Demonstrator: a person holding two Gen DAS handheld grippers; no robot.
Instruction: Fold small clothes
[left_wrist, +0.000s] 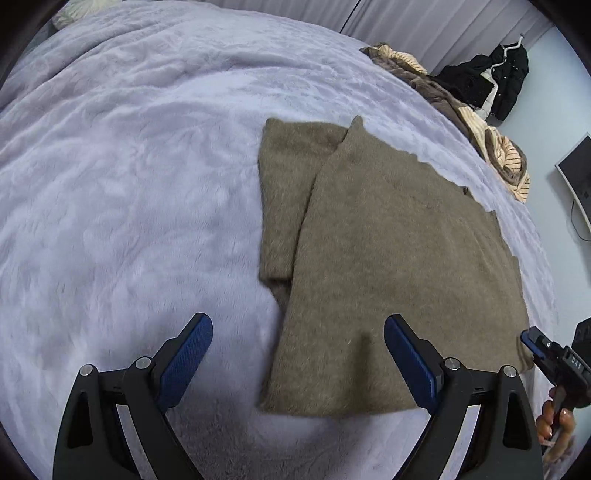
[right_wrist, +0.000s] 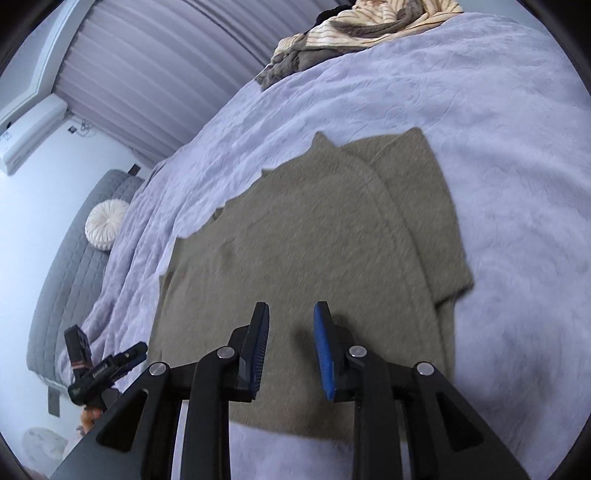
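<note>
An olive-brown fuzzy sweater (left_wrist: 388, 258) lies flat on the lilac blanket (left_wrist: 129, 184), with one side folded over the body. My left gripper (left_wrist: 297, 332) is wide open and empty, hovering over the sweater's near corner. In the right wrist view the same sweater (right_wrist: 314, 240) fills the middle. My right gripper (right_wrist: 291, 321) is partly open and empty just above the sweater's near hem. The right gripper also shows at the right edge of the left wrist view (left_wrist: 554, 358).
A heap of brown and cream striped clothes (left_wrist: 491, 147) lies along the bed's far edge, also in the right wrist view (right_wrist: 369, 26). Black garments (left_wrist: 491, 81) hang by the wall. A grey headboard (right_wrist: 74, 266) with a round white cushion (right_wrist: 105, 225) stands at left.
</note>
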